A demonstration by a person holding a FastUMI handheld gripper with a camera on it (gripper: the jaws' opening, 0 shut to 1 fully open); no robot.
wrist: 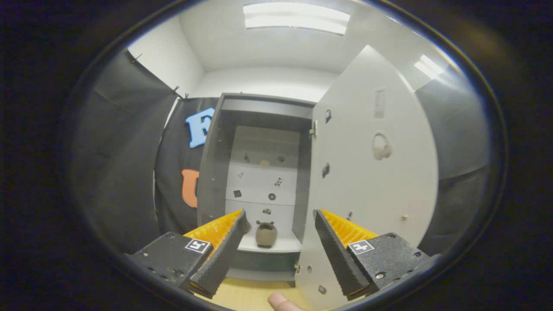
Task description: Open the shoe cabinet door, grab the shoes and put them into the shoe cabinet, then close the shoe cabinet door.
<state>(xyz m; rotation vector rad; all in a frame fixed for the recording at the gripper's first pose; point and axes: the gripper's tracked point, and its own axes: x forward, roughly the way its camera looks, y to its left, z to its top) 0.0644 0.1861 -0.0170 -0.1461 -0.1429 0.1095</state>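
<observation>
The tall grey shoe cabinet (214, 172) stands straight ahead with its door (371, 172) swung wide open to the right. A brown shoe (266, 234) sits on the cabinet's bottom shelf (276, 248), beyond and between my fingers. My gripper (281, 233) is open, its fingers spread apart with nothing between them. The left finger (220, 255) points at the cabinet's left side; the right finger (337, 255) lies in front of the door's lower edge.
Small stickers dot the cabinet's pale back panels (263, 181) and the inside of the door. Black cloth walls (125, 164) hang left and right of the cabinet. A fingertip (281, 301) shows below the fingers, over the light wooden floor (246, 296).
</observation>
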